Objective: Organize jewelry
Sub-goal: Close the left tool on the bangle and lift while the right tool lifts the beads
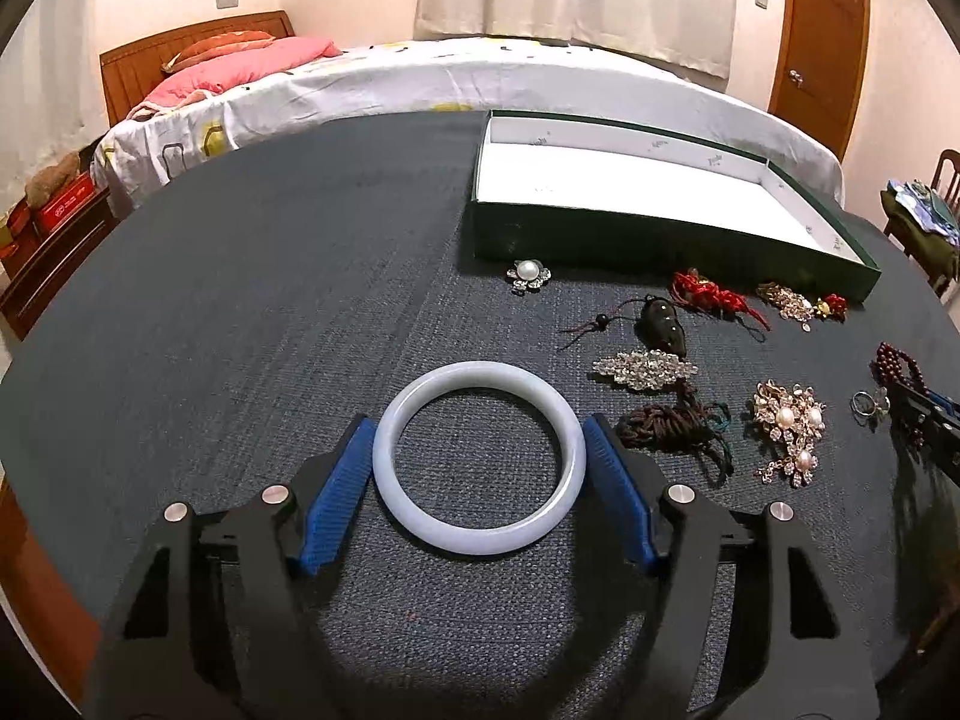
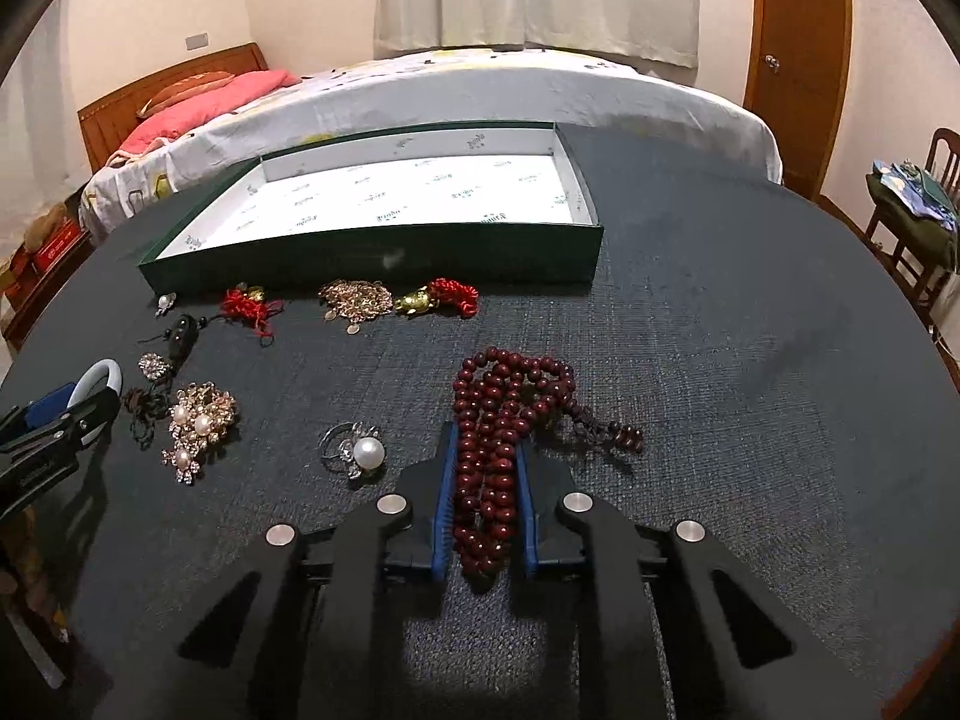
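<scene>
A pale white-blue bangle (image 1: 474, 540) lies flat on the dark woven table mat. My left gripper (image 1: 477, 420) straddles it, and both blue pads (image 1: 336, 504) touch its outer rim, so the gripper is shut on it. In the right wrist view, my right gripper (image 2: 485, 438) is shut on a bunched strand of dark red beads (image 2: 510, 378), which rests on the mat. The rest of the strand spreads out ahead of the fingers. A green box with a white lining (image 2: 372, 264) stands open at the back with nothing inside it. From the right wrist view, the left gripper (image 2: 60, 414) and the bangle show at the far left.
Loose pieces lie between the grippers and the box (image 1: 600, 246): a pearl brooch (image 1: 528, 275), a black pendant (image 1: 660, 318), a crystal brooch (image 1: 645, 369), a gold pearl brooch (image 1: 789, 420), red cord knots (image 1: 708, 294) and a pearl ring (image 2: 357, 450). A bed stands behind the table.
</scene>
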Demonstrator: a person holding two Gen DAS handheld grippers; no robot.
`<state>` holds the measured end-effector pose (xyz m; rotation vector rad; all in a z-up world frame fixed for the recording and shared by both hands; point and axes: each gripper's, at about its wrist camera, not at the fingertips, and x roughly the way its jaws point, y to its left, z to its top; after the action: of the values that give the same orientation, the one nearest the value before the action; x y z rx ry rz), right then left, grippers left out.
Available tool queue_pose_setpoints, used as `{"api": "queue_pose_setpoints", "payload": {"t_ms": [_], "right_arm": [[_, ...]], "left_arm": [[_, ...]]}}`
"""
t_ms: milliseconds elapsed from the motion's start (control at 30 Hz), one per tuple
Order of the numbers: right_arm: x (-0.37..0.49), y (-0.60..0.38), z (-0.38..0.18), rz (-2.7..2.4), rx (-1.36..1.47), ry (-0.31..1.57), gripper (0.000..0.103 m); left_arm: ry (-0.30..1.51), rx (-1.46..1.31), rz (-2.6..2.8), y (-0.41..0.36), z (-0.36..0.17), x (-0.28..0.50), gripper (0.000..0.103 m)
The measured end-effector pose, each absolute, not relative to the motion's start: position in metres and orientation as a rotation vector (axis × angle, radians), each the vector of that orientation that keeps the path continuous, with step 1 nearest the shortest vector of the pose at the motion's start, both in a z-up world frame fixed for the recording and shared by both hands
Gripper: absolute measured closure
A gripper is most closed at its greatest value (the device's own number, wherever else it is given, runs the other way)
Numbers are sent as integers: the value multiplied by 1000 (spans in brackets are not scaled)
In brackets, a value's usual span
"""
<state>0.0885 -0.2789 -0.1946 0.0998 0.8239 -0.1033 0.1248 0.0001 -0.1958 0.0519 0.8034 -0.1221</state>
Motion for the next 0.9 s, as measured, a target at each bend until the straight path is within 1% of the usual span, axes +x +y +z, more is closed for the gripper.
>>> {"api": "queue_pose_setpoints", "payload": {"t_ms": [400,667,900], "right_arm": [[83,-283,-180,-99,129,797,86],[87,-288,-147,-86,150,723,86],[117,-295,-118,-68,153,645,86]], "left_arm": [[738,42,-116,-2,-169,118,34],[677,29,-149,-15,-137,121,34],[609,33,-201,-43,-109,145,34]]}}
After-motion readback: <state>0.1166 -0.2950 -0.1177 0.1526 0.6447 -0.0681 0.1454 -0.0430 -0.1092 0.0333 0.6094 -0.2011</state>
